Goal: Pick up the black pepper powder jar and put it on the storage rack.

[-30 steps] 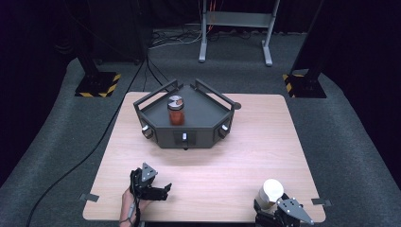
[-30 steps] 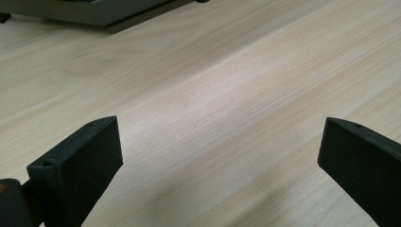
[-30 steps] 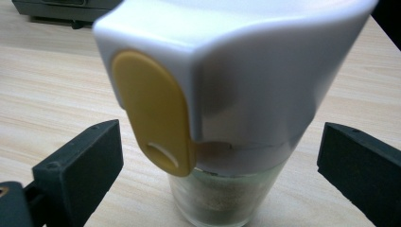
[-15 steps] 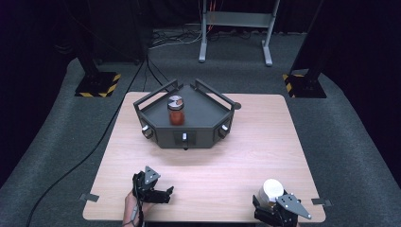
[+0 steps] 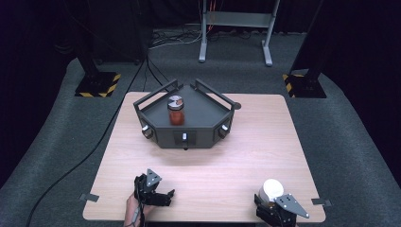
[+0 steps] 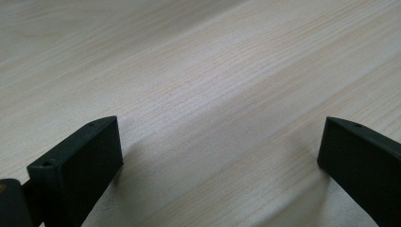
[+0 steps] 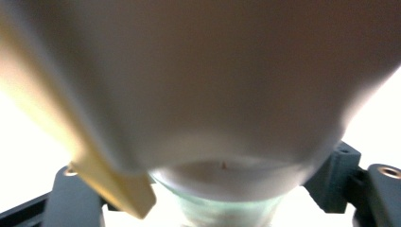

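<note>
White-lidded jar (image 5: 271, 190) at table (image 5: 265, 137) edge, 5 o'clock, just ahead of the right gripper (image 5: 275, 212); jaws have just closed, apparently clamping its glass neck. Left gripper (image 5: 156, 195) at 7 o'clock, jaws apart, holding nothing.

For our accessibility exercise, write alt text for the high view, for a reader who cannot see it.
The right tongs grip a white-capped jar at the wooden table's near right corner. The left tongs rest open at near left. Farther back, a dark tray holds a red jar.
</note>
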